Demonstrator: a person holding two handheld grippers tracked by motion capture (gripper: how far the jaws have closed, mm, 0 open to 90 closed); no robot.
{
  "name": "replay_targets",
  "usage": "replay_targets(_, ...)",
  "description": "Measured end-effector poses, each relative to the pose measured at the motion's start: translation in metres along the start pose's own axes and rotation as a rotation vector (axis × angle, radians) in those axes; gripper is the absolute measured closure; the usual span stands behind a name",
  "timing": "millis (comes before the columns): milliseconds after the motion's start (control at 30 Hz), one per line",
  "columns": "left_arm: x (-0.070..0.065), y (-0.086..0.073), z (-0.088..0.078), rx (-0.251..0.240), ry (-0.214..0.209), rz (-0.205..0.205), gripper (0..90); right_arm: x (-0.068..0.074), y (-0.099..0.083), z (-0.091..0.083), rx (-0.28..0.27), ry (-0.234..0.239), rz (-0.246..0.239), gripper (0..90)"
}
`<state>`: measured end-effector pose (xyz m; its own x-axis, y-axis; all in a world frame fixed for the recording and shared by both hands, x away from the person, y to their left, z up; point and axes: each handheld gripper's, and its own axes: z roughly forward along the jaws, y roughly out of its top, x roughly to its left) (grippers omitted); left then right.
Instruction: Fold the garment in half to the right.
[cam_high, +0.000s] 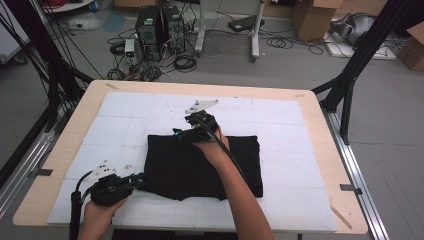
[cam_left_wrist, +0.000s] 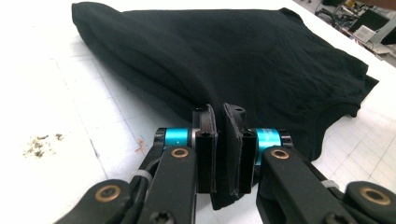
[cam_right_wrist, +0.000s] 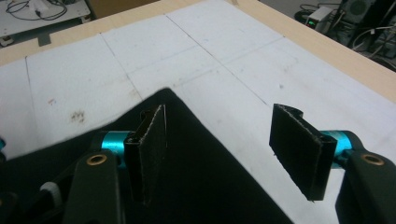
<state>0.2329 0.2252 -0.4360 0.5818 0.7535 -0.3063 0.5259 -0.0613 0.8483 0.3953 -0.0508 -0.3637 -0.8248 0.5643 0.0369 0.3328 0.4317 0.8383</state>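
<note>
A folded black garment (cam_high: 200, 165) lies on the white gridded mat (cam_high: 280, 115) in the middle of the table. My left gripper (cam_high: 137, 179) sits at the garment's near left corner, shut on a fold of the cloth's edge. In the left gripper view the pads (cam_left_wrist: 219, 112) pinch that black fabric, and the garment (cam_left_wrist: 224, 56) stretches away beyond them. My right gripper (cam_high: 182, 134) hovers at the garment's far left corner, reached across by the person's forearm. Its jaws (cam_right_wrist: 219, 119) stand open, astride the pointed corner of the garment (cam_right_wrist: 196, 177), with the pads apart from the cloth.
The mat covers a wooden table (cam_high: 320, 130) whose edge runs close behind the right gripper. A small brown stain (cam_left_wrist: 39, 142) marks the mat left of the left gripper. Black frame struts (cam_high: 350, 75), computers (cam_high: 160, 27), cables and boxes stand on the floor beyond.
</note>
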Motion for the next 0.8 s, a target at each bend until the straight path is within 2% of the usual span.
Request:
replay_targets(133,0.000,0.000,-0.001,0.006,0.001,0.002,82.9,0.002,0.013,0.021,0.031,0.017,-0.024,35.9)
replay_targets(267,0.001,-0.001,0.000,0.011,-0.001,0.001,82.8,0.007,0.020,0.046,0.083,0.007,-0.078,28.7)
replay_targets(400,0.001,-0.001,0.000,0.014,-0.001,-0.005,82.8,0.010,0.020,0.073,0.162,0.045,-0.072,28.7)
replay_targets(567,0.001,-0.001,0.001,0.015,0.003,-0.005,82.6,0.016,0.018,0.098,0.215,0.082,-0.086,38.6)
replay_targets(633,0.002,-0.001,0.001,0.017,0.004,-0.002,82.6,0.017,0.018,0.105,0.239,0.093,-0.071,41.7)
replay_targets(800,0.003,-0.001,0.000,0.022,0.002,-0.009,82.6,0.019,0.017,0.123,0.290,0.133,-0.091,51.5)
